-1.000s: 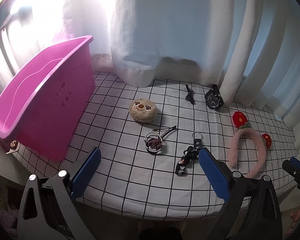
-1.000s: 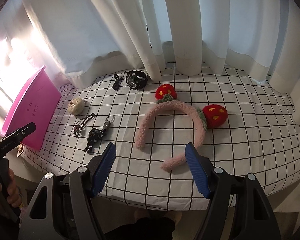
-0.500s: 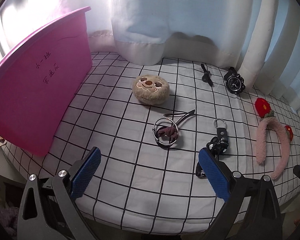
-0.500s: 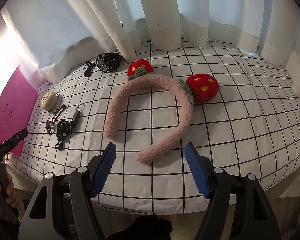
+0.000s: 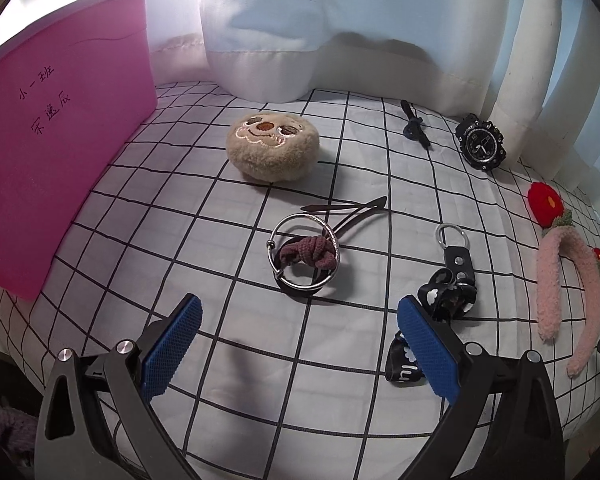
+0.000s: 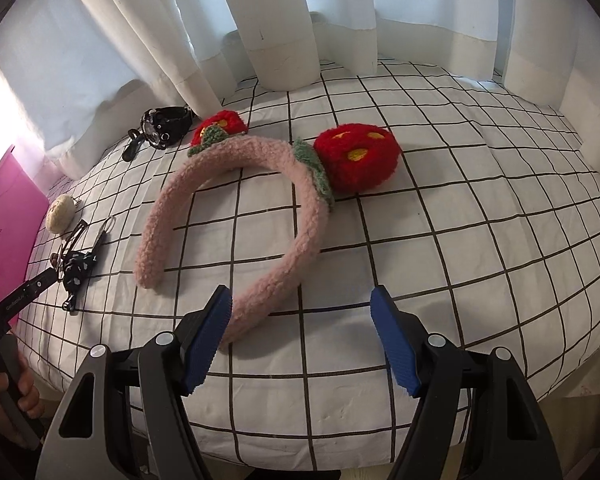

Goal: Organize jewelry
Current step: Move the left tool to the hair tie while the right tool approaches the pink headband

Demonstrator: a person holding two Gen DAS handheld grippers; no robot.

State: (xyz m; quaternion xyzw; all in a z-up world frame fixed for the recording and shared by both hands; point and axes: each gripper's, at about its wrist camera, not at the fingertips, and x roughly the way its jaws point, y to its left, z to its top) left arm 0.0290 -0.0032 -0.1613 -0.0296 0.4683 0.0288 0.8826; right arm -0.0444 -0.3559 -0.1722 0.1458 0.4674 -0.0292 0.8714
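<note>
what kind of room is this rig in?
Probably a home, likely a bedroom: white curtains hang behind a white black-grid cloth, and a fluffy pink strawberry headband and black wristwatch lie on it beside a pink plastic bin.

Bare checked cloth (image 6: 480, 216) lies open right of the fluffy pink headband (image 6: 300, 232), while the tall magenta plastic bin (image 5: 48, 152) walls the left edge.
</note>
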